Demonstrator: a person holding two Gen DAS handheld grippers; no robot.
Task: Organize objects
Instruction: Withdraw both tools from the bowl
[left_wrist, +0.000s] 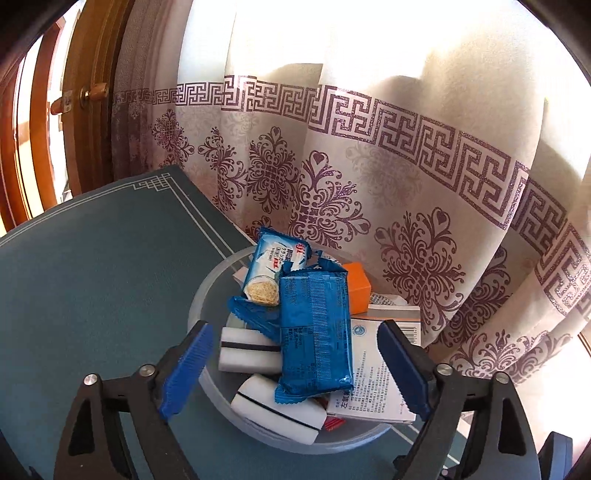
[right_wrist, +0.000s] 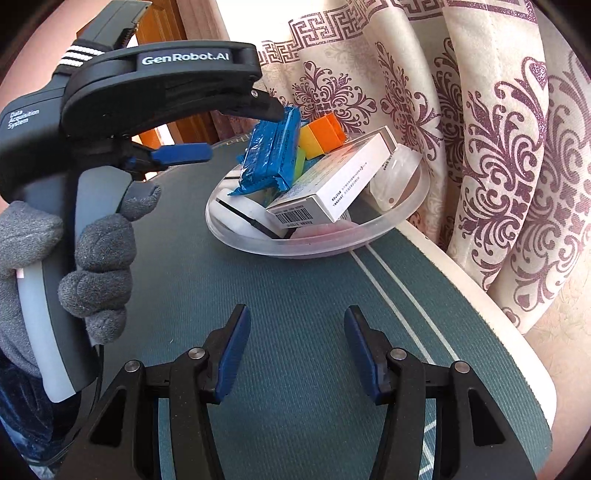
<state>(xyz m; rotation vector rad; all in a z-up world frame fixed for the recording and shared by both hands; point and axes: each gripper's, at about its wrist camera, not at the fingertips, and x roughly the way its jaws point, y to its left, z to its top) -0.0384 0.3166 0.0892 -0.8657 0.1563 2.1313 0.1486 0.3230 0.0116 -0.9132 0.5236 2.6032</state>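
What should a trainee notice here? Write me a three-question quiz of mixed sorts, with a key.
1. True or false: the left gripper is clamped on the blue snack packet.
2. What are the collected items lying in? A: a clear bowl; B: a cardboard carton; C: a wire basket.
3. In a word, what is between the fingers of the right gripper?

Key: 1 false, its jaws stand wide open on either side of the packet, pads clear of it. 2 A. 3 nothing; only the green mat shows beneath them.
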